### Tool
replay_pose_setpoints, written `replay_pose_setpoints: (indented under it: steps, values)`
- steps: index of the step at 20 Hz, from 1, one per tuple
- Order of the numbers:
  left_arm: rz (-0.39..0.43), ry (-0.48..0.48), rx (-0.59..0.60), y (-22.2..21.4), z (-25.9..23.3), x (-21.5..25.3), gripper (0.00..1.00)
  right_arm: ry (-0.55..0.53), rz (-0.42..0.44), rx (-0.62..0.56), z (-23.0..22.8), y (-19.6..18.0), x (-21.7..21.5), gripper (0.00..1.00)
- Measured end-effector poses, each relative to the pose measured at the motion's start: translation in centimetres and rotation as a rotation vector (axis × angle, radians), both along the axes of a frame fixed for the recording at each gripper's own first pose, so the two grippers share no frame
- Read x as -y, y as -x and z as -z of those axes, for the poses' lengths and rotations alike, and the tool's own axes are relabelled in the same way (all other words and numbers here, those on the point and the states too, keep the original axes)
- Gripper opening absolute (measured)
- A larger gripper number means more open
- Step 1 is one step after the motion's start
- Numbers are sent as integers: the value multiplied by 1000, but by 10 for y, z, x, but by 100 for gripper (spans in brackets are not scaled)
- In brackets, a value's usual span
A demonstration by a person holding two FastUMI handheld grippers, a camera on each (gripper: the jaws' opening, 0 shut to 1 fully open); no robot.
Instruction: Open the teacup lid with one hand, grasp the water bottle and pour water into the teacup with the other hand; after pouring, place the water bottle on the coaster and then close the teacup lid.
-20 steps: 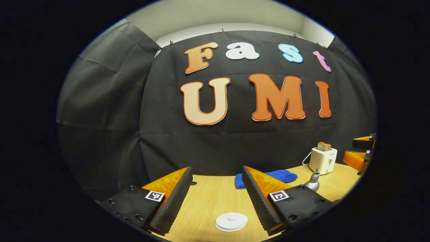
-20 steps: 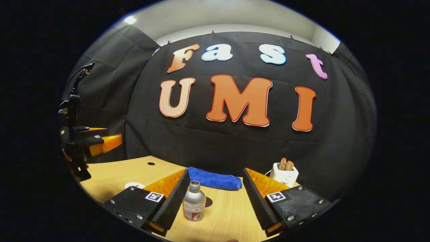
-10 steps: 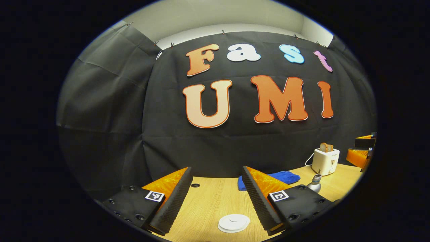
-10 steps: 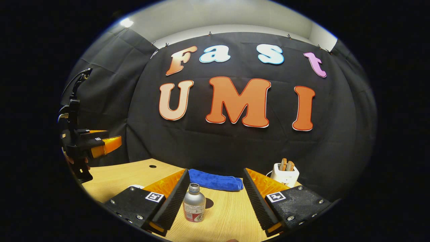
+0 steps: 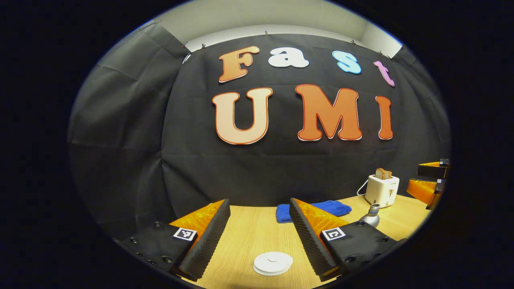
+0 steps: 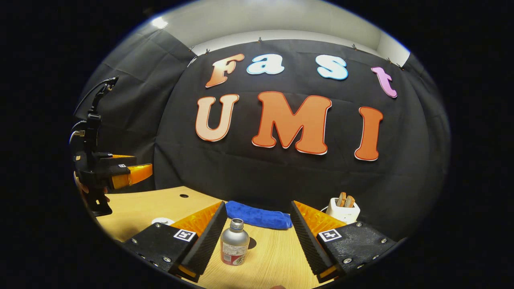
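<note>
The left gripper hovers with jaws spread above the white teacup lid, lined up to lift it. The right gripper, jaws also spread, brackets the water bottle standing mid-desk, ready to grasp; neither touches anything.

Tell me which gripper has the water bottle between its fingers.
The right gripper: the silver water bottle stands upright on the table between its open fingers. The left gripper frames the white teacup lid instead.
</note>
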State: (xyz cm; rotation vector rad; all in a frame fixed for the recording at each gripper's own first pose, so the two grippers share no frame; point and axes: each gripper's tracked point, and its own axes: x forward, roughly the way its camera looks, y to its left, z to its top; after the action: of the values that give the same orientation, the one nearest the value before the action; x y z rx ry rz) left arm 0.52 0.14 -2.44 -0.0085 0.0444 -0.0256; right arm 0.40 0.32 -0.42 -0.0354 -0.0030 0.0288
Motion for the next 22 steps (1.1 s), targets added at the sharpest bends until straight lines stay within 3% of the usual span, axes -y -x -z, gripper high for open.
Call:
replay_pose_setpoints:
  steps: [1,5,16,21,22]
  values:
    - [7,-4,-14,-1,7,1,100,-6,-9,-11,6,-1,-5,95]
    - [34,-6,-68,-2,37,7,94,-17,-44,-43,26,-5,-17,95]
    - [110,-19,-196,-13,114,23,100,-11,-66,-193,95,-27,-34,95]
    - [125,-63,-277,-20,152,25,99,-33,-79,-253,120,-35,-38,95]
    - [132,-64,-286,-21,157,26,94,-34,-81,-261,124,-37,-39,95]
